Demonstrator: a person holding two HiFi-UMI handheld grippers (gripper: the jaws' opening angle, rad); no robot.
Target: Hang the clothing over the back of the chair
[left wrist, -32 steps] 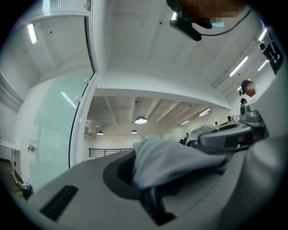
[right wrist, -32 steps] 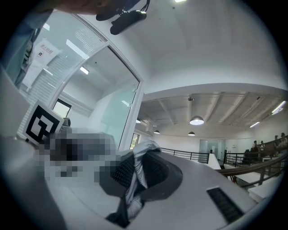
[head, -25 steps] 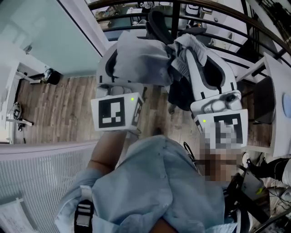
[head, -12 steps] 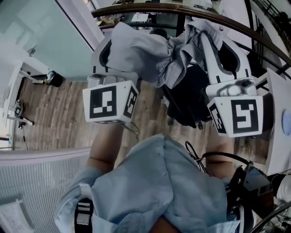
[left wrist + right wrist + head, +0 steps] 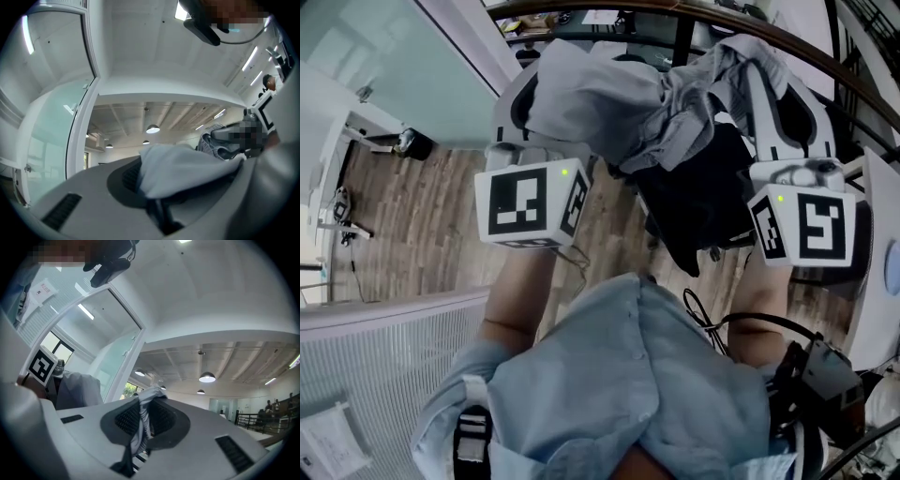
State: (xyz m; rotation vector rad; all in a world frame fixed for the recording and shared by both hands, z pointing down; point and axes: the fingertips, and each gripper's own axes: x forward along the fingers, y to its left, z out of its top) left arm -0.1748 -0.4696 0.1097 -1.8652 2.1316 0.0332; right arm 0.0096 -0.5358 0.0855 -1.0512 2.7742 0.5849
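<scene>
Left tool [image 5: 151, 197] and right tool [image 5: 140, 423] — jaws tight on opposite edges of the grey clothing [image 5: 614, 112] between them — aloft.

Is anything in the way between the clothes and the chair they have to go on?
Nothing I can see. The clothing is pinched in both the left gripper and the right gripper. In the head view, the dark chair shows right next to it, with no other thing between them.
</scene>
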